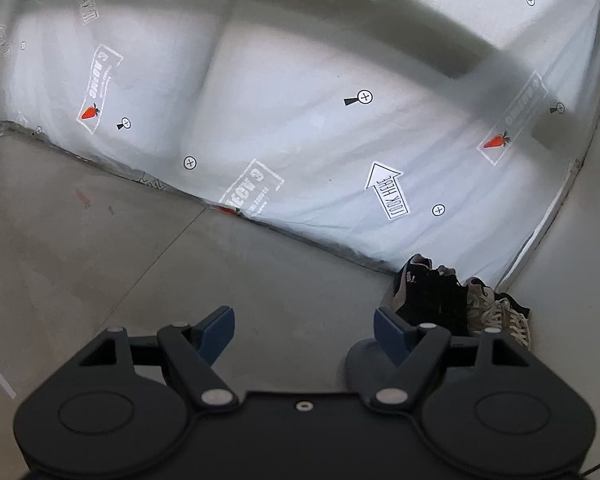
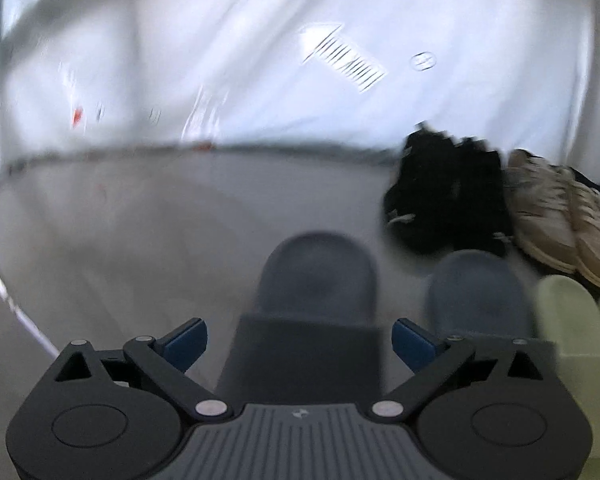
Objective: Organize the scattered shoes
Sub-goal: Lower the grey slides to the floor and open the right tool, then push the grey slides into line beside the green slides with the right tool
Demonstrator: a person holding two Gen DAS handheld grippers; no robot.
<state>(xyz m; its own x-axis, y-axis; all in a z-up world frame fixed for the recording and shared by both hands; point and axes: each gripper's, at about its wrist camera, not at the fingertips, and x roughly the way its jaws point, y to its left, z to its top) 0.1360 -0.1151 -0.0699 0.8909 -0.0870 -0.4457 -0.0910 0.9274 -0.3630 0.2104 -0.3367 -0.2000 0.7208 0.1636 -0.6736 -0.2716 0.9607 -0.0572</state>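
In the right wrist view, which is blurred, my right gripper [image 2: 300,340] is open, and a grey slipper [image 2: 316,276] lies on the floor between its blue fingers without touching the pads. A second grey slipper [image 2: 476,292] lies just to its right. Behind them are black shoes [image 2: 448,196], beige sneakers [image 2: 560,216] and pale yellow slippers [image 2: 568,312] at the right edge. In the left wrist view, my left gripper [image 1: 305,332] is open and empty above the floor. The black shoes [image 1: 432,296] and beige sneakers [image 1: 496,312] sit beyond its right finger, and a grey slipper toe [image 1: 360,360] shows beside it.
A white sheet [image 1: 300,128] printed with carrots and arrows covers a large low surface behind the shoes, its edge reaching the grey tiled floor [image 1: 100,240]. A pale wall [image 1: 580,260] closes the right side, forming the corner where the shoes stand.
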